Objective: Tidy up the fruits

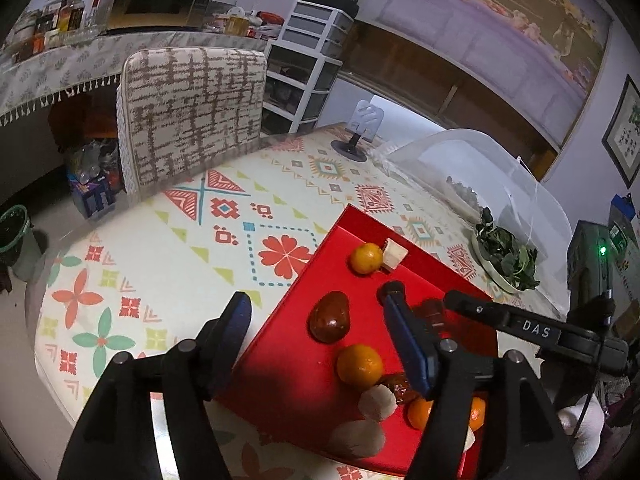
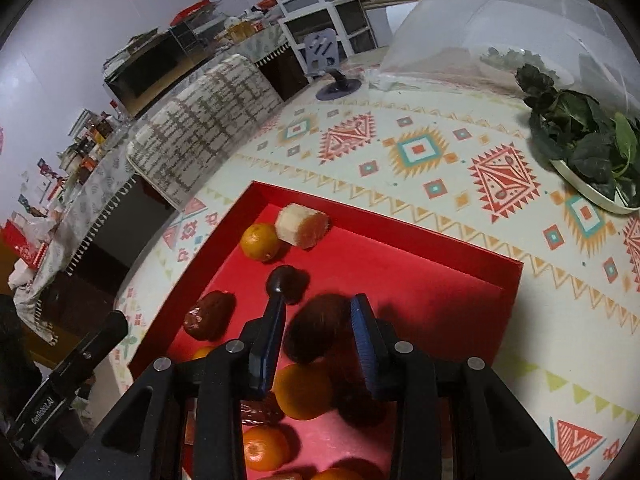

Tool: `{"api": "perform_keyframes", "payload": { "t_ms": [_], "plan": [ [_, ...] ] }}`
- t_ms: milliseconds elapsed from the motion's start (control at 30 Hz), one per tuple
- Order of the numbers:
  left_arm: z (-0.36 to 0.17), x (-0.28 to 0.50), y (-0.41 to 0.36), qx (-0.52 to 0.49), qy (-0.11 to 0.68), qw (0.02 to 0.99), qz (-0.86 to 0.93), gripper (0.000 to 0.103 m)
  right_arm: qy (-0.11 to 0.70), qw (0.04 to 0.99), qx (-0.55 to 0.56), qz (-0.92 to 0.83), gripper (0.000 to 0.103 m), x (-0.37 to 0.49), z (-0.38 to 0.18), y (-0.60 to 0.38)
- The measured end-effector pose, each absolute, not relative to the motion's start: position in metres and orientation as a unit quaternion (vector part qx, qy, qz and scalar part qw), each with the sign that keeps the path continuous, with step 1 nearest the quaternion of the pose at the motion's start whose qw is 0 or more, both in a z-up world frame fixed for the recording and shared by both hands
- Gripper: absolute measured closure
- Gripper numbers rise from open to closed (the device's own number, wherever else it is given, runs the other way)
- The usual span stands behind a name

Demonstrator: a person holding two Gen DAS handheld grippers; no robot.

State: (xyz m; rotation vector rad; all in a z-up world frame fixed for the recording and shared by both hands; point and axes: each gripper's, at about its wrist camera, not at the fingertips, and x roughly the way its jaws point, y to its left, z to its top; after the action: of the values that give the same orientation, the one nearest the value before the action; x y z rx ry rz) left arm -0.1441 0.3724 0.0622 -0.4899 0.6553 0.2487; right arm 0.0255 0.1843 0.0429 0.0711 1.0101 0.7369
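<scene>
Dark fruit: a brown, oval, blurred fruit [image 2: 316, 328] sits between the fingers of my right gripper [image 2: 316, 320], above the floor of the red tray [image 2: 400, 236]; I judge it pinched and lifted, though contact with the pads is hard to confirm
Step in hand: carrying one dark fruit within the tray, I think, to group like with like
Next move: a steady carry to a bare patch of tray floor, a low set-down, then a gentle release so the fruit does not roll
Other fruit: glossy wrinkled date [image 2: 210, 316] at the left wall; dimpled round oranges, one far [image 2: 260, 241], one just under my fingers [image 2: 302, 390]; a pale peeled chunk with an orange cut face [image 2: 302, 225] touching the far orange
Left gripper: my left gripper [image 1: 316, 324] has its jaws spread wide and empty, one finger over the tablecloth, the other over the tray, near a shiny brown date [image 1: 330, 317]
Tray: stiff, matte, shallow walls
Tablecloth: smooth patterned tablecloth [image 2: 420, 152]
</scene>
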Motion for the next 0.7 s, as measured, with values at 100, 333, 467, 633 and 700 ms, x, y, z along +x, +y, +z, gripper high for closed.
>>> {"api": "perform_keyframes", "payload": {
  "t_ms": [100, 333, 467, 633, 700],
  "plan": [
    [0.062, -0.144, 0.369, -0.237, 0.318, 0.911, 0.116, 0.035, 0.463, 0.817, 0.039, 0.342, 0.065, 0.023, 0.051, 0.179],
    [0.072, -0.149, 0.348, -0.211, 0.312, 0.920, 0.111, 0.035, 0.433, 0.844, 0.043, 0.314, 0.058, -0.001, 0.069, 0.140],
    [0.080, -0.153, 0.321, -0.178, 0.306, 0.929, 0.106, 0.030, 0.413, 0.861, 0.039, 0.292, 0.050, -0.023, 0.075, 0.113],
    [0.093, -0.162, 0.274, -0.117, 0.284, 0.941, 0.139, 0.014, 0.391, 0.880, 0.037, 0.268, 0.049, -0.054, 0.078, 0.080],
    [0.097, -0.167, 0.259, -0.099, 0.273, 0.944, 0.158, 0.007, 0.382, 0.887, 0.031, 0.258, 0.046, -0.067, 0.078, 0.069]
  ]
}}
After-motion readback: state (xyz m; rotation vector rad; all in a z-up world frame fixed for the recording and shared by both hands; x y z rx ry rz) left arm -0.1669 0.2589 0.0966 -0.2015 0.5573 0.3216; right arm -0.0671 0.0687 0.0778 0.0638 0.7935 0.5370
